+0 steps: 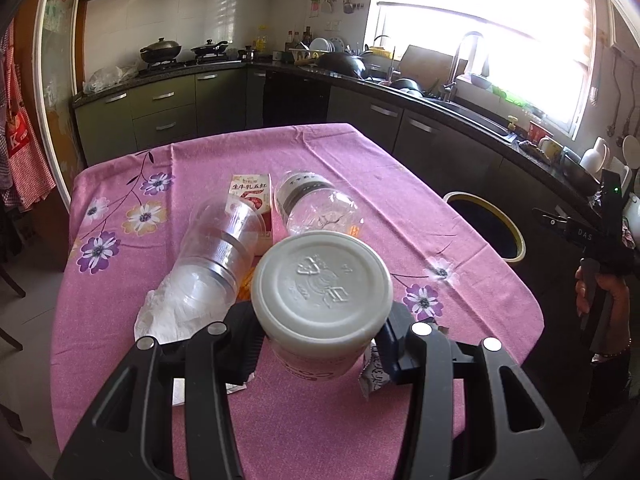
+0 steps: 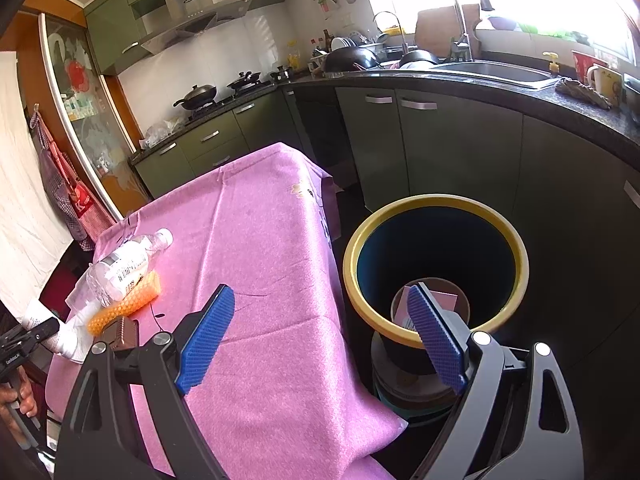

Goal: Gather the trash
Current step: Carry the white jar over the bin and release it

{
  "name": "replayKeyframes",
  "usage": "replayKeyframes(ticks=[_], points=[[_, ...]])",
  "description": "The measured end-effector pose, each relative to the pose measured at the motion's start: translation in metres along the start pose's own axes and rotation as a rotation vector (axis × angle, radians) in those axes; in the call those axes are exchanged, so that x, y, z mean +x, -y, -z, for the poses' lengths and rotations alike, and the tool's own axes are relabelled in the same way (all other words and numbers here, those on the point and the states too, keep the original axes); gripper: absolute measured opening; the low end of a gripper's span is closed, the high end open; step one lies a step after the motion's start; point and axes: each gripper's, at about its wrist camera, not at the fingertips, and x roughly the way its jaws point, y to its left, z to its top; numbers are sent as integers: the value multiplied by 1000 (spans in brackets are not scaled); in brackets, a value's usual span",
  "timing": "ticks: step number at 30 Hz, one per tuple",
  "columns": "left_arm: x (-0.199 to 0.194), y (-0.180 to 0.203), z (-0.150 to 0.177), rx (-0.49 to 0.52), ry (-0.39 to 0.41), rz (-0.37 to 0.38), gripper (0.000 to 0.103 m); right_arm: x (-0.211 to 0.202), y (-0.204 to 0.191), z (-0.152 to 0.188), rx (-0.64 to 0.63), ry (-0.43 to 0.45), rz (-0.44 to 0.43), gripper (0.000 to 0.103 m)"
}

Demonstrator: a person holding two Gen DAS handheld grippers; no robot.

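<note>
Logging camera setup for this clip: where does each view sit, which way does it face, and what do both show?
Left wrist: behind the left gripper, facing across the table at kitchen counters; fingers clamp a white cup; right gripper at the edge.
Right wrist: behind the open right gripper, looking down at the bin beside the table.
Shared: table, bottle, bin, sink counter.

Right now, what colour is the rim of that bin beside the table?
Yellow: the bin's rim rings a dark inside. The right wrist view shows it best.

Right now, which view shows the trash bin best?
The right wrist view: the trash bin shows its whole yellow rim and inside. The left wrist view catches only part of its rim past the table edge.
</note>
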Motion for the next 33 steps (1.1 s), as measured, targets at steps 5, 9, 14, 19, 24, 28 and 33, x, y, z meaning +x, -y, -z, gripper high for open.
replayKeyframes(ticks=[5,9,14,19,24,28,33], points=[[-2,18,-20,56,14,31,45,-8,7,0,15,24,-1,87],[9,48,-49,124,22,92,45,-22,23,0,39,69,29,87],[37,108,-93,220,31,211,45,-42,62,2,101,120,89,87],[78,180,-127,301,10,339,45,-63,107,9,174,157,155,87],[135,245,-145,340,-86,428,45,-72,143,17,231,162,189,87],[185,289,-149,385,-170,425,45,-72,162,22,263,160,191,87],[252,329,-142,414,-296,394,45,-69,172,26,286,156,178,87]])
